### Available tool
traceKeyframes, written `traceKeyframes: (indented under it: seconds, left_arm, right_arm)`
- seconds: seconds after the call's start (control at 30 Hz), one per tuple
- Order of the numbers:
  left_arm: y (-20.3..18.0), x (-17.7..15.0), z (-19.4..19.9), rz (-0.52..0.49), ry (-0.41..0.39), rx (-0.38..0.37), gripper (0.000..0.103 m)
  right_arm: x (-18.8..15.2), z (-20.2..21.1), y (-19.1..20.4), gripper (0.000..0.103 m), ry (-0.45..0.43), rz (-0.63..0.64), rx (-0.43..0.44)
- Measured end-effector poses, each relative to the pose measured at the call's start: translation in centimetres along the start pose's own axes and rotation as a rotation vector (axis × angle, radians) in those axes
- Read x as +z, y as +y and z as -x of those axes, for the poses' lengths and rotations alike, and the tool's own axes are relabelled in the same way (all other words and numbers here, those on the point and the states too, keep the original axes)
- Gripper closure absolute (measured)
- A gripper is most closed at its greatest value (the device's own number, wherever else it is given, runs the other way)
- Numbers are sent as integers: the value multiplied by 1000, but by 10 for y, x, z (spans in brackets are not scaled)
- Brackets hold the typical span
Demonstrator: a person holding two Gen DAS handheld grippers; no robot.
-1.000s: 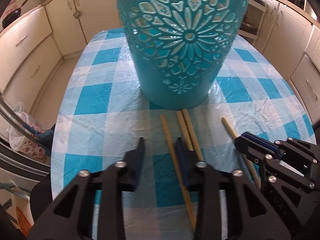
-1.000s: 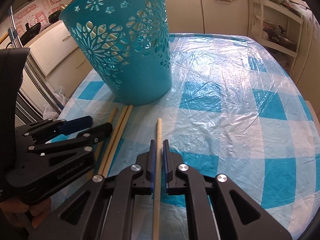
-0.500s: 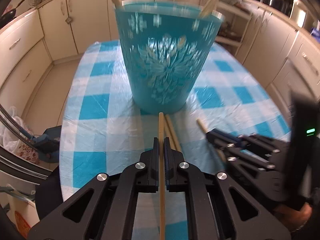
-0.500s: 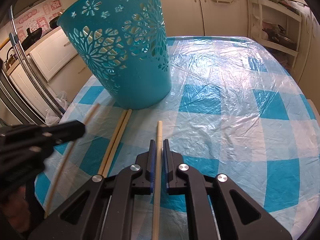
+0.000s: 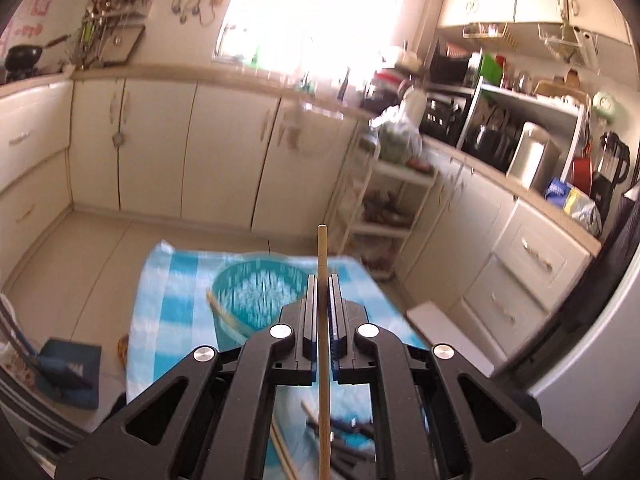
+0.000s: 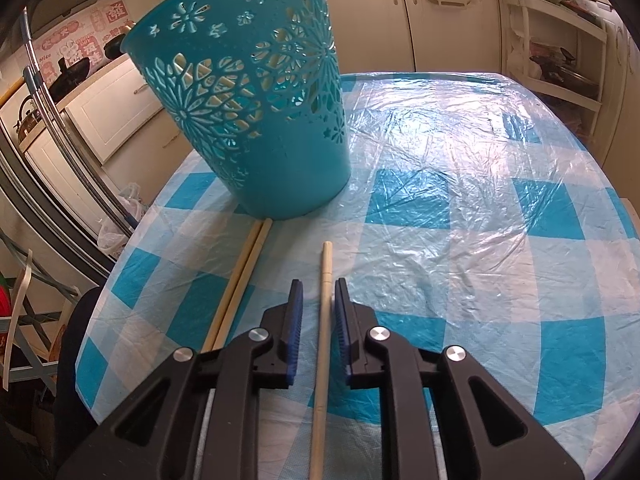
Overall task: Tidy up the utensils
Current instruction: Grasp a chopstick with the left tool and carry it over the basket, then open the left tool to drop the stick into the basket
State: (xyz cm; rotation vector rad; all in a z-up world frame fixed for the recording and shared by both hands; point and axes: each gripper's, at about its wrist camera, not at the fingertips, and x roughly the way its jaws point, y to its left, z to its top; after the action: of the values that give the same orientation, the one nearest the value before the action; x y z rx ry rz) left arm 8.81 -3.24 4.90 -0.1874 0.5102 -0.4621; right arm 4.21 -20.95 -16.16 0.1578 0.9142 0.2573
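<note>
the left gripper (image 5: pixel 320 300) is raised well above the table, its jaws pressed onto a single wooden chopstick (image 5: pixel 322 264) that runs straight out between them and pokes past the tips; far below it sits the teal basket (image 5: pixel 256 296), seen from above and blurred, with one stick (image 5: pixel 226 316) leaning out over its near rim; the checked tablecloth (image 5: pixel 176 280) shows around it, and cream cabinets (image 5: pixel 152 148) and a white shelf rack (image 5: pixel 384 216) fill the room behind; the right gripper (image 6: pixel 319 312) is low over the table with its jaws a little apart, a pale chopstick (image 6: pixel 325 304) lying on the cloth in the gap, not touching either blue pad; just to its left a pair of chopsticks (image 6: pixel 240 280) lie side by side, their far ends touching the foot of the basket (image 6: pixel 256 92), which stands ahead and left of the gripper; crinkled clear plastic (image 6: pixel 460 160) covers the cloth.
</note>
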Motion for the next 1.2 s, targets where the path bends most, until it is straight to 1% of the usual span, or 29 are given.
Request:
traceKeyframes:
  seconds: [0.13,0.23,0.3,0.4,0.5,0.57,0.7,0.83,1.1,1.17,1.2]
  left_arm:
    - [-2,36,-11,4,-115,40,98]
    - [-2,55,-24,10,-182,78,98]
    - [-1,62,-31,13,-219,113,98]
    - [0,71,-47,13,-275,188,98]
    - [5,72,-66,12,-297,247,98]
    - [9,70,-77,7,-300,279,98]
    - [19,59,-90,6,-285,302,98]
    - [22,40,-98,-11,-268,326,98]
    - [23,11,-98,-43,-188,325,98]
    - [24,6,-94,-46,-165,319,96]
    - [25,4,-92,-45,-158,318,93]
  right_arm:
    - [0,0,-2,84,-1,-2,8]
    - [0,0,-2,83,-1,-1,13]
    - [0,0,-2,82,-1,-2,15]
    - [0,0,-1,81,-1,1,18]
    - [-1,0,0,79,-1,3,22]
    - [-1,0,0,79,-1,5,23]
    - [-1,0,1,78,-1,5,27]
    - [-1,0,0,77,-1,9,27]
    - [-1,0,0,77,-1,8,28]
    - [-1,0,0,76,-1,8,28]
    - [-1,0,0,76,-1,8,28]
